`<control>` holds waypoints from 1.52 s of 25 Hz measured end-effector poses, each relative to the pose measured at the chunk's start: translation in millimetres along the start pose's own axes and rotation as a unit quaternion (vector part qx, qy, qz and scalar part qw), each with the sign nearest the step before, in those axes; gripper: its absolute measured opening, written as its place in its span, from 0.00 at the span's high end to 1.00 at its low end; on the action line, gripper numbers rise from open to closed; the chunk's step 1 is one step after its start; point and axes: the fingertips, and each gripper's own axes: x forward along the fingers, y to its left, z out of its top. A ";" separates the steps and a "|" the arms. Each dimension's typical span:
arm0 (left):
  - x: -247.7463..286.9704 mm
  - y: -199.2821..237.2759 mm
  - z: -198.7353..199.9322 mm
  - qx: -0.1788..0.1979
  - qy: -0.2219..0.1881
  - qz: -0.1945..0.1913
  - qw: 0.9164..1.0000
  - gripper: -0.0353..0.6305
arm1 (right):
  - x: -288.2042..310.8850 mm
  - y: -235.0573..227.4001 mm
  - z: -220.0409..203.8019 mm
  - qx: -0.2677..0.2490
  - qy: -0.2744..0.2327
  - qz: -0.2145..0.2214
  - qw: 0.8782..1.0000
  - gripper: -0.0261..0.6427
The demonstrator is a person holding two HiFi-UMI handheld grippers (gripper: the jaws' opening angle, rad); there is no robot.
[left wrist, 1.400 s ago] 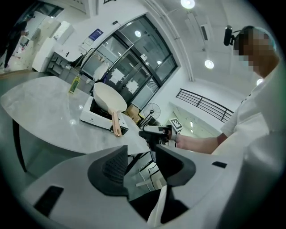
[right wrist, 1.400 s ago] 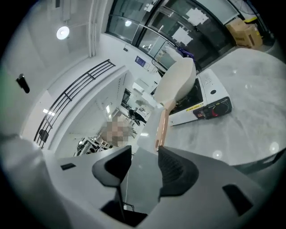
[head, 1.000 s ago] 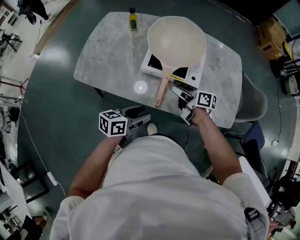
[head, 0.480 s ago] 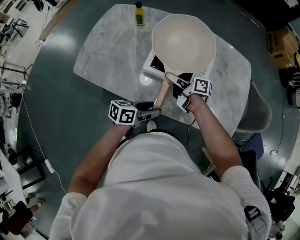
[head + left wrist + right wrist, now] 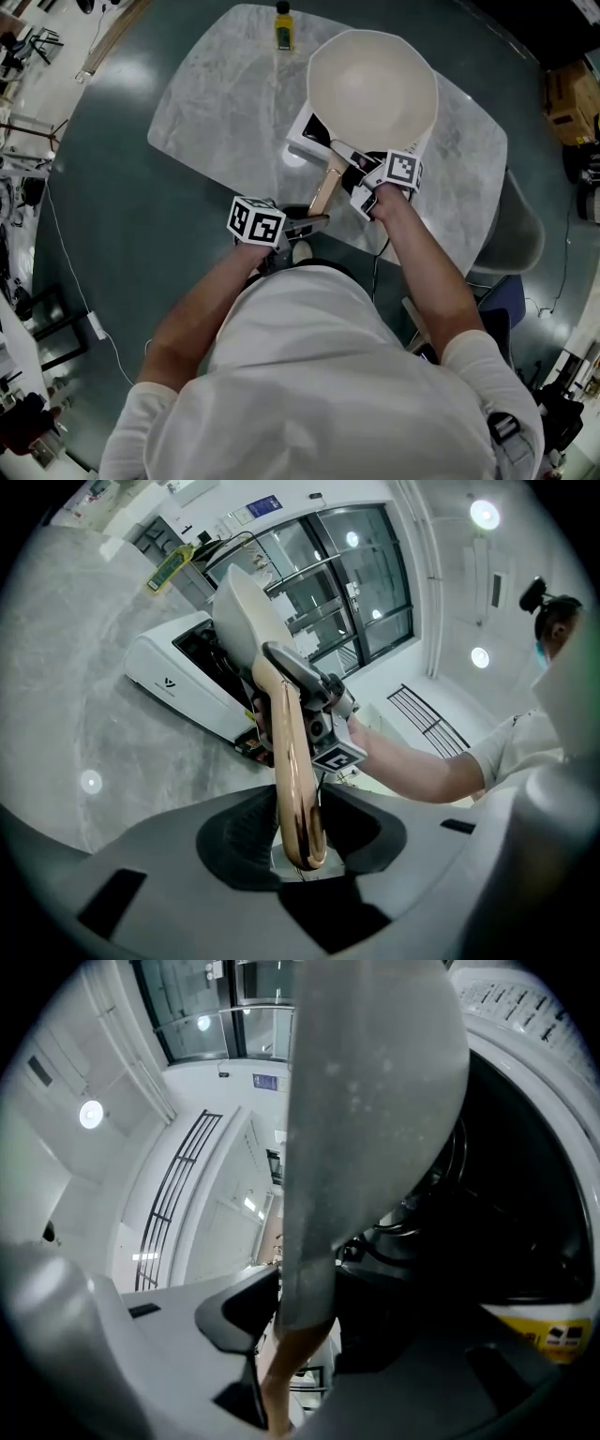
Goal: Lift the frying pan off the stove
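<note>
A cream frying pan (image 5: 372,89) sits on a white induction stove (image 5: 305,136), its wooden handle (image 5: 325,187) pointing toward me. My left gripper (image 5: 314,222) is at the handle's free end. In the left gripper view the rounded handle tip (image 5: 298,827) lies between the closing jaws of the left gripper (image 5: 300,841), with both pads against it. My right gripper (image 5: 341,159) reaches across the handle's neck by the pan. In the right gripper view the grey neck (image 5: 356,1129) fills the gap of the right gripper (image 5: 305,1312), whose closing jaws meet it.
The stove stands on a grey marble table (image 5: 216,112). A yellow bottle (image 5: 282,28) is at the table's far edge. A grey chair (image 5: 511,244) stands to the right of the table, and a cardboard box (image 5: 567,94) is on the floor beyond it.
Both grippers moved forward onto the pan handle. The left came up from below the table edge to the handle's end, and the right slid from beside the handle to its neck.
</note>
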 end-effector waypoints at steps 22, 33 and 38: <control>-44.1 -38.9 7.0 -0.001 -0.057 -0.039 0.998 0.74 | 12.3 48.1 -19.0 -0.016 0.006 0.006 1.000 0.69; -141.1 -63.8 -16.0 0.004 -0.121 -0.020 0.992 0.74 | 73.4 117.8 -91.9 -0.028 0.058 0.041 0.997 0.69; -200.2 -64.4 -30.3 0.001 -0.149 -0.008 0.989 0.74 | 117.6 146.4 -136.4 -0.037 0.093 0.050 0.994 0.69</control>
